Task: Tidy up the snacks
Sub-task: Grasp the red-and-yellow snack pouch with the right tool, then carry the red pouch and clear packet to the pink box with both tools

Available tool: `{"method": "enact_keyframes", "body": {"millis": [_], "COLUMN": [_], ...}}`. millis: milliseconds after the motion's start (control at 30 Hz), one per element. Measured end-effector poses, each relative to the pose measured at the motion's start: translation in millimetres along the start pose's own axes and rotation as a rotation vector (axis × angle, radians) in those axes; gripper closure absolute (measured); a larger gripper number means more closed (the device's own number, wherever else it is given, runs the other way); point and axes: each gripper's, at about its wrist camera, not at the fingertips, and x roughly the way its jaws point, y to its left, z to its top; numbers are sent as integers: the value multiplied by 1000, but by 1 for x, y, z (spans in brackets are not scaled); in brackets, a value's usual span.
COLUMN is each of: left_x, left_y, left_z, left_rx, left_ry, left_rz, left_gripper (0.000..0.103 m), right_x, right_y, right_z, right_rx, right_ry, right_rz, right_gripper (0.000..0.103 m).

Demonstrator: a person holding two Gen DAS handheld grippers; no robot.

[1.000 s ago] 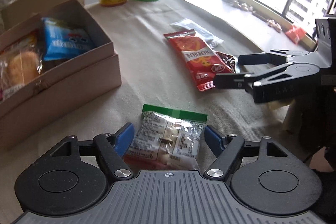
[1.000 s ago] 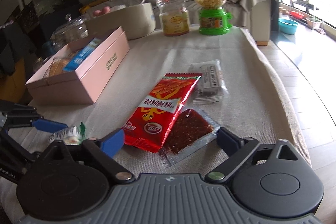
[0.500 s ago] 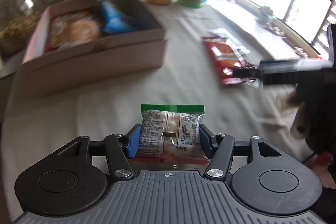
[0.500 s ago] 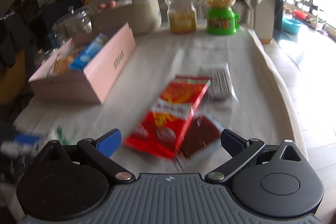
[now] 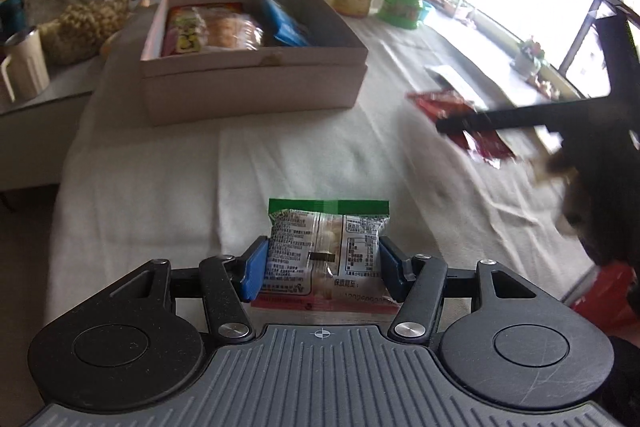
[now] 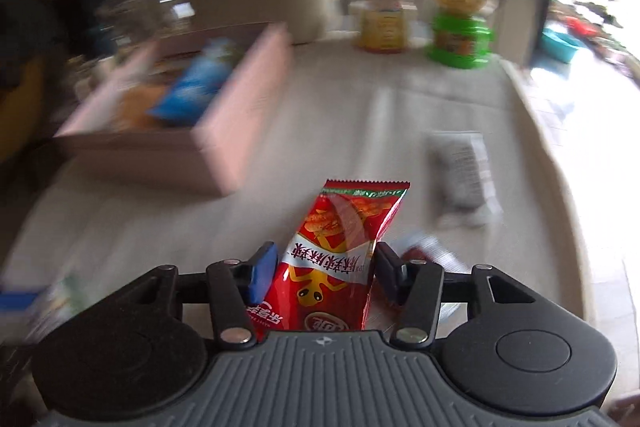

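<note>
The left gripper has its blue pads pressed against both sides of a green-topped clear snack packet, held above the white tablecloth on the near side of the open pink box, which already holds a blue packet and a wrapped pastry. The right gripper is closed on a red snack packet, to the right of the pink box; a clear packet lies on the cloth farther right, with a red-lidded jar and green candy dispenser beyond.
</note>
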Motion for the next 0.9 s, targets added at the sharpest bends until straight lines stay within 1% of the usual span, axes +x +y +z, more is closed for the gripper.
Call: {"method": "enact_keyframes", "body": {"millis": [67,133,233,333,400,500,533,600,667,700,767,800,833,900], "left_x": [-12,-25,-42,-58,-67,-84,-90,-103,-110,-109,-99,-88,-74,-42], "left_y": [4,7,10,9,9,10,10,11,14,17,24,28,34,48], "left_z": [-1,0,4,8,13,23,29,47,69,81,107,119,129,144], "left_rx": [2,4,4,11,16,28,34,47,57,56,39,17,-13,-84], "left_ry": [-32,-67,-122,-174,-213,-289,-324,-405,-480,-505,-541,-546,-532,-462], "left_rz": [22,41,53,48,38,25,27,38,43,32,23,25,18,-24], "left_gripper": [40,40,40,40,40,40,40,40,40,40,40,40,40,40], "right_x": [-20,-38,-66,-91,-105,-124,-132,-148,-161,-165,-166,-164,-157,-140], "right_y": [19,38,63,82,91,94,95,95,95,94,99,103,105,103], "right_z": [-6,-9,-5,0,7,27,36,55,79,93,113,121,128,141], "right_rx": [-68,-137,-219,-268,-290,-294,-289,-272,-252,-245,-283,-307,-307,-282], "right_ry": [3,-11,-66,-140,-185,-257,-285,-353,-428,-456,-525,-550,-540,-457], "right_rz": [60,99,149,187,195,190,187,175,154,145,104,76,68,91], "right_gripper": [51,51,51,51,51,51,51,57,58,58,66,68,73,75]}}
